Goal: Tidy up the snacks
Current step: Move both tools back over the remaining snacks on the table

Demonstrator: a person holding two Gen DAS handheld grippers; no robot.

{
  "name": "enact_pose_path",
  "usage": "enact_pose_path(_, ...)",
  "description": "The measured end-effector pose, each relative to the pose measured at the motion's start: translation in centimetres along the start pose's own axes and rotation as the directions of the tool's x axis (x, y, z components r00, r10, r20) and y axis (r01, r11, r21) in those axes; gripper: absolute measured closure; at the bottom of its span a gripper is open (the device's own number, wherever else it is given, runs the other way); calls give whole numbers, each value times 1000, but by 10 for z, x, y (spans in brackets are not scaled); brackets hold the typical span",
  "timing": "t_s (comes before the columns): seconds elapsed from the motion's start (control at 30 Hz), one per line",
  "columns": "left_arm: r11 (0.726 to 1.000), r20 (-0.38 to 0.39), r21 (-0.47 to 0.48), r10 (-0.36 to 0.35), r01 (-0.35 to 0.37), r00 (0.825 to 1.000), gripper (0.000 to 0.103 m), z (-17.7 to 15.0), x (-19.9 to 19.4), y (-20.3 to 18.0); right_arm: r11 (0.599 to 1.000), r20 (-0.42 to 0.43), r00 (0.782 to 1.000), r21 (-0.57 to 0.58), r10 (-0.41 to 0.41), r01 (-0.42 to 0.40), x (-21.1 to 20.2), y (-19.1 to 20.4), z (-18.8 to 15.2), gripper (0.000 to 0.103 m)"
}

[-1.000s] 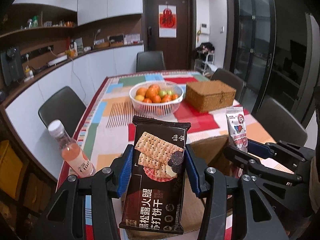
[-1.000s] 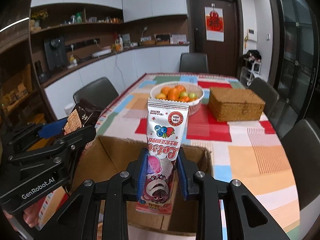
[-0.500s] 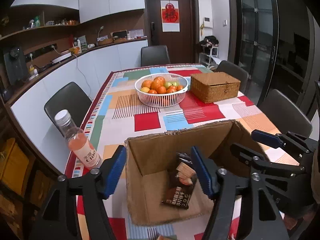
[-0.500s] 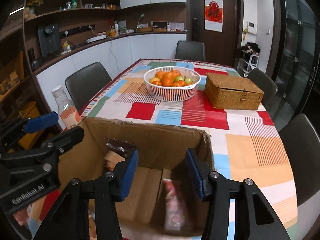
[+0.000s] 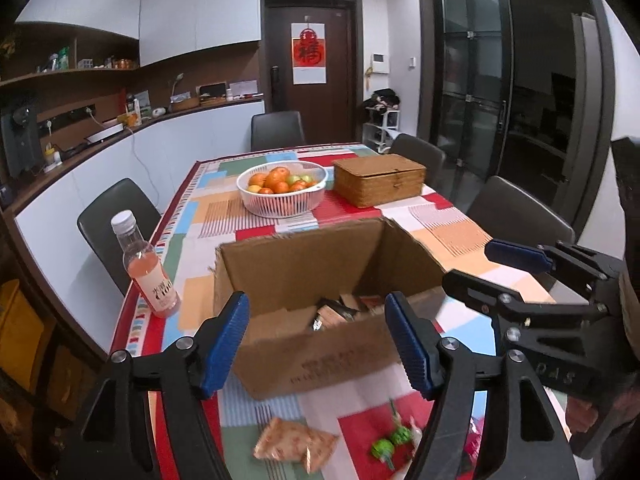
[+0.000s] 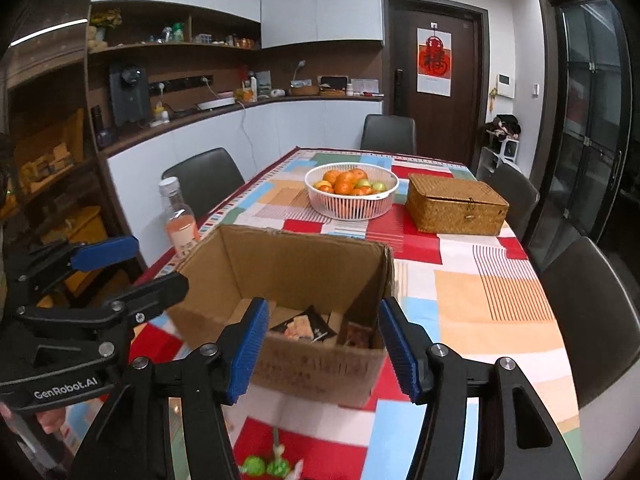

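Cardboard box (image 5: 320, 344) stands open on the patterned tablecloth (image 5: 452, 240) and serves as the landmark. Inside it lie the dark cracker packet (image 6: 302, 326) and, to its right, the pink snack packet (image 6: 358, 334), both resting on the box floor. The left gripper (image 5: 318, 344) hangs in front of the box's near wall; its jaws have just been opening and hold nothing. The right gripper (image 6: 322, 346) is likewise before the near wall, jaws just opened further, with nothing between the blue pads. In front of the box, nearer the camera, lie an orange snack bag (image 5: 296, 446) and green wrapped sweets (image 5: 390, 442). Left of the box stands a pink drink bottle (image 5: 146, 268). Beyond the box sit a white fruit basket (image 5: 282, 192) and a wicker box (image 5: 380, 180).
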State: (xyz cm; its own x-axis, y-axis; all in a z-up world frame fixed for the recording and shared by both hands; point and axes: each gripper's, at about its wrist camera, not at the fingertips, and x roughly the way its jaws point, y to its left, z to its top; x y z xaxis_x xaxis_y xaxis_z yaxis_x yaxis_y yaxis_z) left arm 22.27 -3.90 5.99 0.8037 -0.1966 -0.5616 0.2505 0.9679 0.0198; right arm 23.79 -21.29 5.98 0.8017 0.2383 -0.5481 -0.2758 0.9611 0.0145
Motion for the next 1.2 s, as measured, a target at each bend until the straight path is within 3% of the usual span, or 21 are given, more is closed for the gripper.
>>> enact_pose_path(0.27, 1000, -16, 8, -18, 18, 1000, 33, -40, -24, -14, 1000, -27, 1000, 10, 12, -12, -25, 1, -30, 45)
enact_pose_path(0.53, 999, -34, 46, -20, 21, 999, 33, -72, -33, -22, 1000, -113, 994, -8, 7, -8, -30, 10, -65, 45)
enact_pose_path(0.83, 993, -121, 105, -45, 58, 992, 33, -113, -20, -29, 1000, -235, 972, -17, -19, 15, -23, 11, -105, 45)
enact_pose_path(1.2, 985, -213, 131, -84, 114, 973, 33, -148, 13, -40, 998, -318, 947, -32, -54, 46, -11, 10, -139, 45)
